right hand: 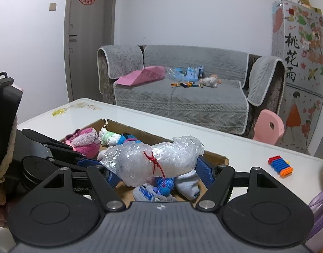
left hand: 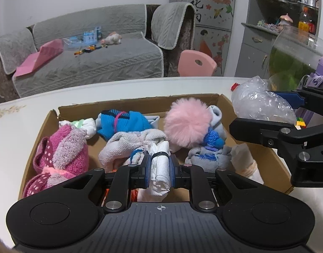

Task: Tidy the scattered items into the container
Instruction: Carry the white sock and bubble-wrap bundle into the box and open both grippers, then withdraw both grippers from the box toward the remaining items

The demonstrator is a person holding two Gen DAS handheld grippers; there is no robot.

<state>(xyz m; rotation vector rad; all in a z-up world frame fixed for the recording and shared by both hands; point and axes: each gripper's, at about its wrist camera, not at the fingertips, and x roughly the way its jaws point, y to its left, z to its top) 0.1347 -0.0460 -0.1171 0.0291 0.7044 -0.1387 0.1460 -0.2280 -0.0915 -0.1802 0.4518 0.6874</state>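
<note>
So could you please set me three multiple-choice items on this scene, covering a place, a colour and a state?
1. Where does the striped toy block lie?
A in the box
B on the table
C on the sofa

2. What colour is the fluffy pompom?
A pink
B green
C yellow

3. What do the left tongs hold?
A nothing
B a clear bag
C a white cloth bundle

B: the toy block lies on the table, outside the cardboard box.
A: the pompom is pink.
C: the left tongs clamp the white cloth bundle.

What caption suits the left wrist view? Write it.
Left gripper clamps a white rolled cloth above the cardboard box.
</note>
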